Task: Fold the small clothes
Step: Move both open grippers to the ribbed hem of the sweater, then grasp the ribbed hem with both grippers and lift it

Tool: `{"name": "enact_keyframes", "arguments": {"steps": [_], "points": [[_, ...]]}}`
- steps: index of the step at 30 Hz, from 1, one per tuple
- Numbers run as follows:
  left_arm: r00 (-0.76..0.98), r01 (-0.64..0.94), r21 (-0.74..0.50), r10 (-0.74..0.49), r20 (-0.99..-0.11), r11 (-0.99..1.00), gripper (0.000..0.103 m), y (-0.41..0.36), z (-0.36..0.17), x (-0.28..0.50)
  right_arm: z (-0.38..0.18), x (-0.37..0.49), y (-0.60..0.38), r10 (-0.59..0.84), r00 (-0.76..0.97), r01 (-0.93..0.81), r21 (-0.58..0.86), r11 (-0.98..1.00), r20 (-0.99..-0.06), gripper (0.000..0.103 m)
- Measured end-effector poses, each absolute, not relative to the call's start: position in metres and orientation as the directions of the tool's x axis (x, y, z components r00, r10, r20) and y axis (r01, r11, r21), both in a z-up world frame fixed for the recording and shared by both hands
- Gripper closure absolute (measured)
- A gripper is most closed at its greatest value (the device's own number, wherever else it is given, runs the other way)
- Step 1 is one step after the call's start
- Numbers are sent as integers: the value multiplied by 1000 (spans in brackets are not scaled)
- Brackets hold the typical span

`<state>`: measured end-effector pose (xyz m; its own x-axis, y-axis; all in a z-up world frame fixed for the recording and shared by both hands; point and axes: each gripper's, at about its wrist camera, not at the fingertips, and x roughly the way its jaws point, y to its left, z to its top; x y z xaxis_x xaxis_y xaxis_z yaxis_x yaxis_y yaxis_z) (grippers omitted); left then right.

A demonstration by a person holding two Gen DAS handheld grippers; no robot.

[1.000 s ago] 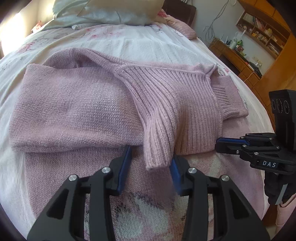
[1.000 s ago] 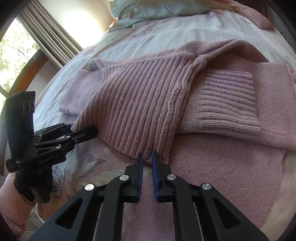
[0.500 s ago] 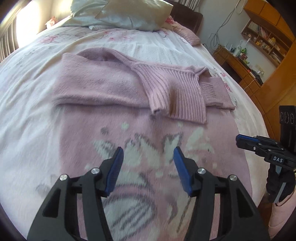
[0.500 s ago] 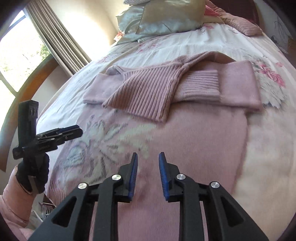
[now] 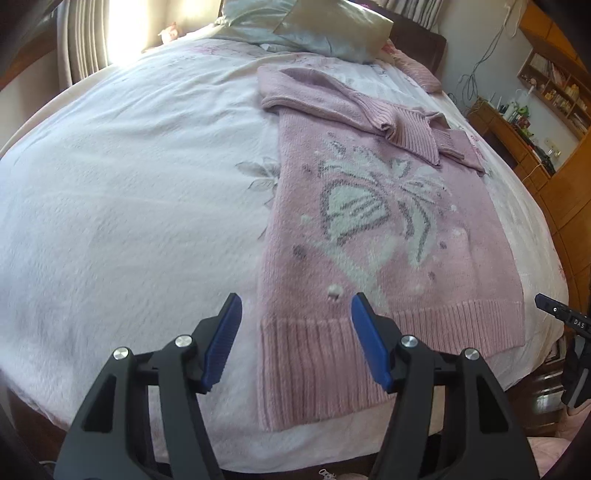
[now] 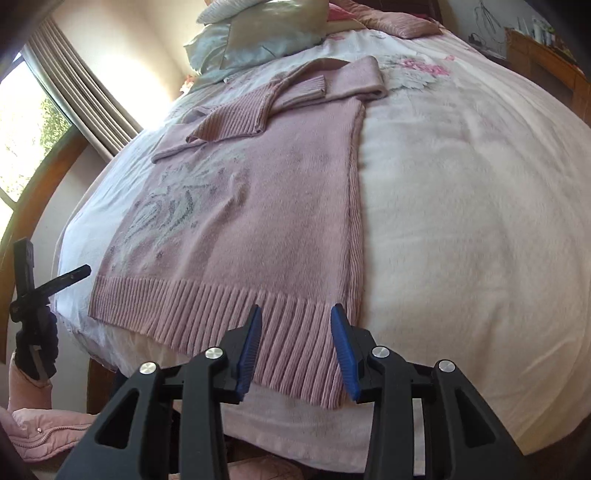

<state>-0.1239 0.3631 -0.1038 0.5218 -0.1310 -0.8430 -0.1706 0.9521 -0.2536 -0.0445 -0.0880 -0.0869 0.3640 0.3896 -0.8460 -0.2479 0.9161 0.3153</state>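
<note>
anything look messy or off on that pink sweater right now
Mostly tidy. The pink sweater lies flat on the bed with both sleeves crossed over the chest. The odd bit: the ribbed sleeve on top sits skewed with its cuff bunched, and the hem hangs over the bed's near edge. Both claws, left and right, are open at the hem.

This is a bedroom in a home. A wide bed [image 5: 129,177] with a white flowered cover fills most of the view, and pillows [image 5: 325,29] lie at its head. Curtains [image 6: 85,103] hang beside a bright window [image 6: 22,122]. At one side stand a wooden desk [image 5: 509,129] with small things on it and wall shelves [image 5: 554,85] with books.
</note>
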Motion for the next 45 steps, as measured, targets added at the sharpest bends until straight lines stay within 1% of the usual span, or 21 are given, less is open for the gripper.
{"name": "enact_keyframes", "arguments": {"steps": [6,10,14,16,20,23,25,27,28,29,30,31,32,34,38,45], "points": [[506,-197,-280,-147,-850,940,41,368,-119,-149,-106,-64,-100,378,349,-191,330,924,-857,63],[492,-202,-304,-172,-853,931,41,365,-130,-152,-119,-66,-105,375,336,-166,338,927,-864,63],[495,-201,-312,-179,-850,928,39,362,-137,-152,-132,-62,-107,386,320,-151,356,922,-865,63],[497,-207,-327,-188,-847,922,38,361,-138,-151,-137,-60,-107,395,319,-146,367,919,-862,61],[493,-196,-379,-243,-835,905,38,356,-140,-149,-140,-58,-106,418,318,-143,392,909,-851,60],[487,-180,-407,-278,-828,896,40,349,-142,-147,-139,-58,-105,443,318,-154,416,896,-838,60],[485,-179,-410,-282,-828,894,45,347,-144,-148,-140,-58,-104,474,311,-155,448,880,-824,60],[484,-177,-440,-311,-818,880,57,346,-145,-148,-142,-57,-104,479,309,-154,453,878,-822,60],[481,-174,-458,-331,-812,871,60,345,-146,-147,-143,-57,-104,483,310,-150,460,875,-819,61],[477,-175,-471,-344,-809,865,69,345,-148,-147,-143,-57,-105,489,310,-149,466,872,-815,62],[470,-180,-477,-351,-810,860,77,345,-150,-147,-143,-57,-104,497,310,-154,473,868,-811,65],[469,-183,-490,-362,-806,853,78,346,-152,-147,-143,-57,-104,507,309,-159,482,862,-805,71],[470,-184,-506,-377,-798,842,83,346,-154,-147,-144,-58,-104,516,309,-165,490,856,-799,75],[476,-188,-521,-387,-790,832,85,347,-155,-147,-144,-59,-103,536,297,-172,508,844,-790,88],[499,-169,-526,-388,-775,834,87,348,-147,-151,-138,-61,-104,566,295,-189,534,824,-770,91],[577,-97,-547,-401,-711,831,87,348,-111,-148,-98,-52,-116,681,333,-215,651,728,-652,92]]}}
